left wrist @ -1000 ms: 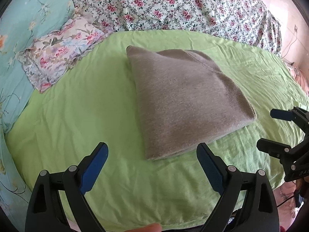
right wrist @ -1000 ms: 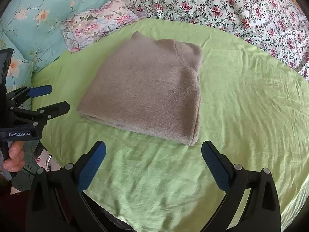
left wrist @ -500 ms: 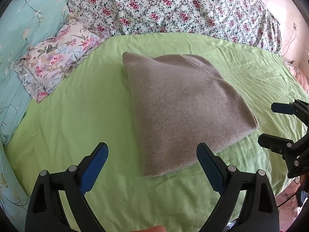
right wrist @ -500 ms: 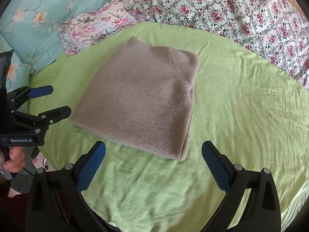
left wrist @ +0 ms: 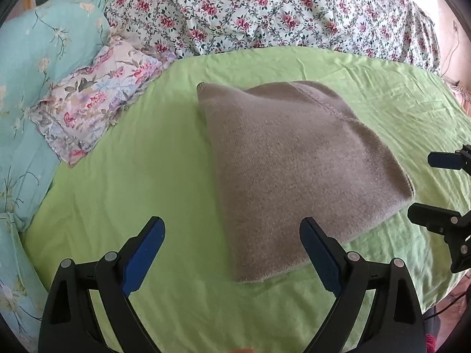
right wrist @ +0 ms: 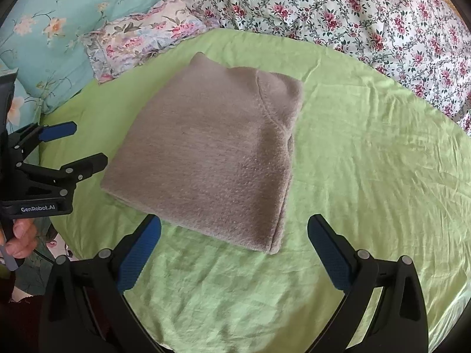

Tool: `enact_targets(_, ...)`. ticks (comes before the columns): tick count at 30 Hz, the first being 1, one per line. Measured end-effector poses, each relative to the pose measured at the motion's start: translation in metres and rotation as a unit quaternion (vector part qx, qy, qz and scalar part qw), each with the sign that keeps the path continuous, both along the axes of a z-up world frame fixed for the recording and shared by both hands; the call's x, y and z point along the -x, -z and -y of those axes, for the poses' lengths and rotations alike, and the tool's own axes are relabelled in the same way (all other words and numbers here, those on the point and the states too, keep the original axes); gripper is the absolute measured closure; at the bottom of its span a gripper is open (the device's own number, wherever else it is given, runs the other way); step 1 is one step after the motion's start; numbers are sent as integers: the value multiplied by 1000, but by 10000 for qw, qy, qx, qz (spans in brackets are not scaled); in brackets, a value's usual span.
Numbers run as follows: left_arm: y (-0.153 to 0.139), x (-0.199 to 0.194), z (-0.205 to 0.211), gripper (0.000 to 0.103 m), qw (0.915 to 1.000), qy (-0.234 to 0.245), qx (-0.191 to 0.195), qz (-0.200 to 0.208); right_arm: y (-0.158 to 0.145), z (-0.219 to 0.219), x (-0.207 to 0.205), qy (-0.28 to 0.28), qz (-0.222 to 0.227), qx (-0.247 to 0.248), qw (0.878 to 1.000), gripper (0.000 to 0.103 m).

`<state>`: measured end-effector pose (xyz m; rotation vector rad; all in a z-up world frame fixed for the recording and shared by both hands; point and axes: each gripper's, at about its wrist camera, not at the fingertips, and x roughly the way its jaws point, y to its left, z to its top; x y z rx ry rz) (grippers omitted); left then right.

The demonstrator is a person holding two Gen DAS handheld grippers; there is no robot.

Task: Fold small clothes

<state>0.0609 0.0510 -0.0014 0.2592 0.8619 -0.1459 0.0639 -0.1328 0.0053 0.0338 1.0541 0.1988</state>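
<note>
1. Sweater [left wrist: 282, 170]: lies folded into a compact block on the green sheet [left wrist: 153, 176] of the bed.
2. My left gripper [left wrist: 232, 253] and right gripper [right wrist: 234, 253]: jaws apart, empty, hovering near its edge.
3. Folding looks complete; at most tidying remains.
</note>
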Motion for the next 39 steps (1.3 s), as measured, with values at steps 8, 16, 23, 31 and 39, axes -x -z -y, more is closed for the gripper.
enact_targets(8, 0, -9, -2, 10, 10000, -70, 34, -36, -6, 5, -11, 49, 60, -71, 9999, 3)
enact_targets(16, -1, -15, -3, 10, 9998, -147, 67, -77, -8, 5, -23, 58, 64, -155, 9998, 3)
enact_targets(23, -3, -20, -3, 10, 9997, -192, 88, -87, -11, 3, -32, 19, 96, -224, 9997, 3)
enact_targets(31, -4, -25, -3, 10, 9996, -229, 117, -116, -11, 2, -38, -18, 85, -223, 9997, 3)
enact_targets(39, -3, -26, 0, 10, 9995, -261, 127, -152, -9, 2, -43, -18, 49, -223, 9997, 3)
